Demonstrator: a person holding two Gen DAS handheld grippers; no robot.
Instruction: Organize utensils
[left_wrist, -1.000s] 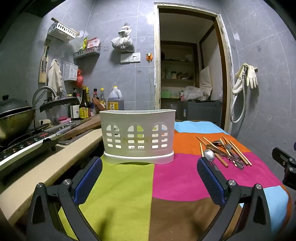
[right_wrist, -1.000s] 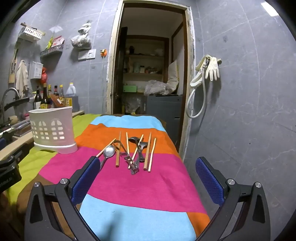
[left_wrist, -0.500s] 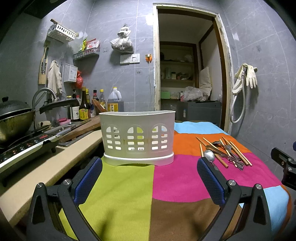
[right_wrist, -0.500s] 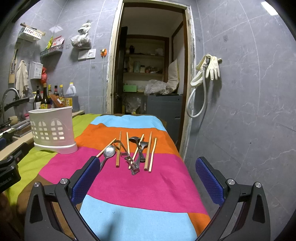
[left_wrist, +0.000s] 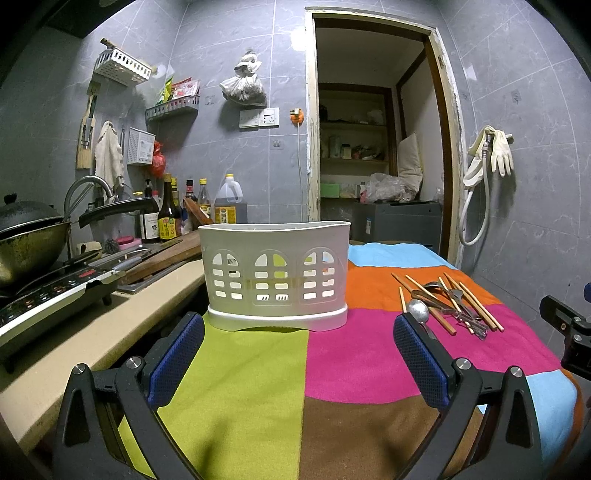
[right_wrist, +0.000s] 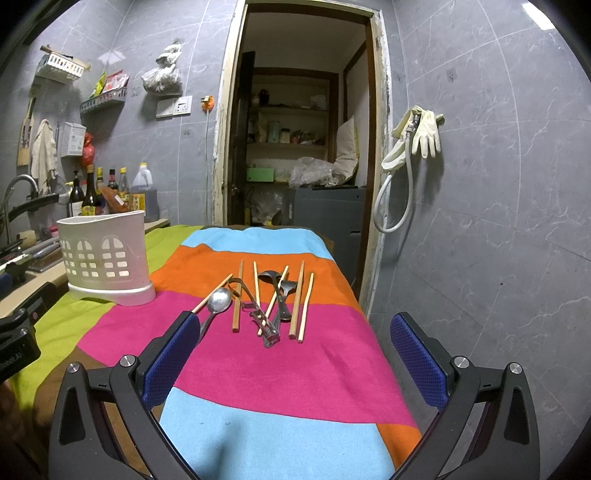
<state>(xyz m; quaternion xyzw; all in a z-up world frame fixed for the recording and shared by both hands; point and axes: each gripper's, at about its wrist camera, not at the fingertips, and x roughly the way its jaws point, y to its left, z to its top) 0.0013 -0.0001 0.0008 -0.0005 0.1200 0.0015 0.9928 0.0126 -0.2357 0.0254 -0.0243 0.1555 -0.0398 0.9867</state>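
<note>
Each tool (left_wrist: 297, 360) has black arms, blue textured pads (right_wrist: 171, 358), silver screws.

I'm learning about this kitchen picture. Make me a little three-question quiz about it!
1. True or false: the white basket already has spoons and chopsticks inside.
2. Which colour stripes of the cloth do the chopsticks lie across? A) green and brown B) orange and pink C) blue only
3. Fill in: both the left gripper and the right gripper are ____ and holding nothing.

Key
1. False. Nothing shows above its rim or through its holes; the spoon and the other utensils lie on the cloth.
2. B
3. open
</note>
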